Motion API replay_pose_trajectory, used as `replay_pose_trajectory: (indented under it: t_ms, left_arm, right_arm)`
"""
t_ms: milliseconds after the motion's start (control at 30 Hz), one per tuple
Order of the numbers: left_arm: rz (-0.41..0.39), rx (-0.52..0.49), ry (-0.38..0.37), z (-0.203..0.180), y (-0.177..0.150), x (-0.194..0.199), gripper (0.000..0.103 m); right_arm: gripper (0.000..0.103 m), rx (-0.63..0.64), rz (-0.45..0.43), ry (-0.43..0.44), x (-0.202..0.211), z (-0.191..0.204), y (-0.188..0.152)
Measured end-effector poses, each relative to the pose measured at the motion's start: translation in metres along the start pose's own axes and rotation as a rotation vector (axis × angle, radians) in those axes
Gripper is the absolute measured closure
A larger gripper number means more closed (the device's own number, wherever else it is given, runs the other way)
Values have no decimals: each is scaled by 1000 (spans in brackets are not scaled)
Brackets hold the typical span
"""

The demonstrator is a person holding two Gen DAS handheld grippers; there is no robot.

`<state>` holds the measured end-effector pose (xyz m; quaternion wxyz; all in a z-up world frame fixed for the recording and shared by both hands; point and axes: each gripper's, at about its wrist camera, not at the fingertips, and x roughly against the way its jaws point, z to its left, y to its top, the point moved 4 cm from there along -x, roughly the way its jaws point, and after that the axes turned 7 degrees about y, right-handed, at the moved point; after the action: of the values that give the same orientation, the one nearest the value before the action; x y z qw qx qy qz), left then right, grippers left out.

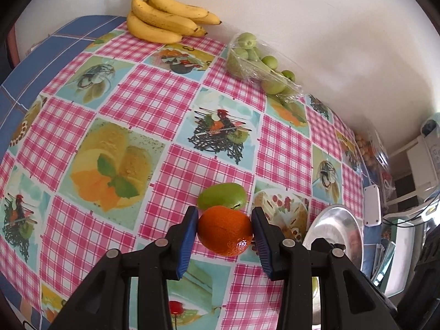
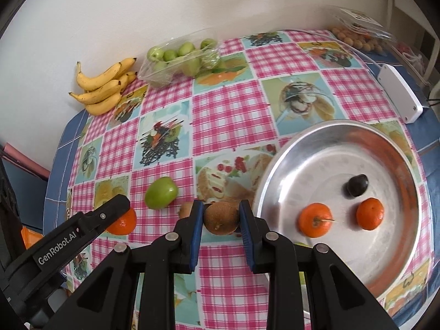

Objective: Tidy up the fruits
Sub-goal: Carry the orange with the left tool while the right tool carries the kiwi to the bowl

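Observation:
My left gripper (image 1: 225, 229) is shut on an orange mandarin (image 1: 225, 231), held a little above the tablecloth; the same mandarin (image 2: 122, 222) shows partly behind that gripper's finger in the right wrist view. A green apple (image 1: 221, 195) (image 2: 161, 192) lies on the cloth just beyond it. My right gripper (image 2: 221, 218) is shut on a brown kiwi (image 2: 221, 218). A second kiwi (image 2: 185, 209) peeks out left of its finger. The metal plate (image 2: 396, 261) (image 1: 334, 220) to the right holds two mandarins (image 2: 315, 223) (image 2: 370, 213) and a dark plum (image 2: 357, 184).
A banana bunch (image 1: 165, 13) (image 2: 104, 88) and a clear tray of small green fruits (image 1: 257, 63) (image 2: 181, 59) lie against the wall. A white box (image 2: 400, 93) and a bag of small yellow-brown fruits (image 2: 357, 37) sit at the far right.

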<state>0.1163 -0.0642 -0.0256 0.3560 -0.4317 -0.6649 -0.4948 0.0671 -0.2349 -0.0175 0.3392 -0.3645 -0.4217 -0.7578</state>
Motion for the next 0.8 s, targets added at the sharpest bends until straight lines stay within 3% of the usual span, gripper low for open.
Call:
replay_pose_trajectory:
  t_ms: [467,800]
  left_arm:
    - [-16,-160,15,-58,-25,6,60]
    - [12,-289,-52,-110,-52,3,60]
  right_arm:
    - [75,-92,-22,-22,26,-54,2]
    - [75,-175,-56,-53,50,-105,1]
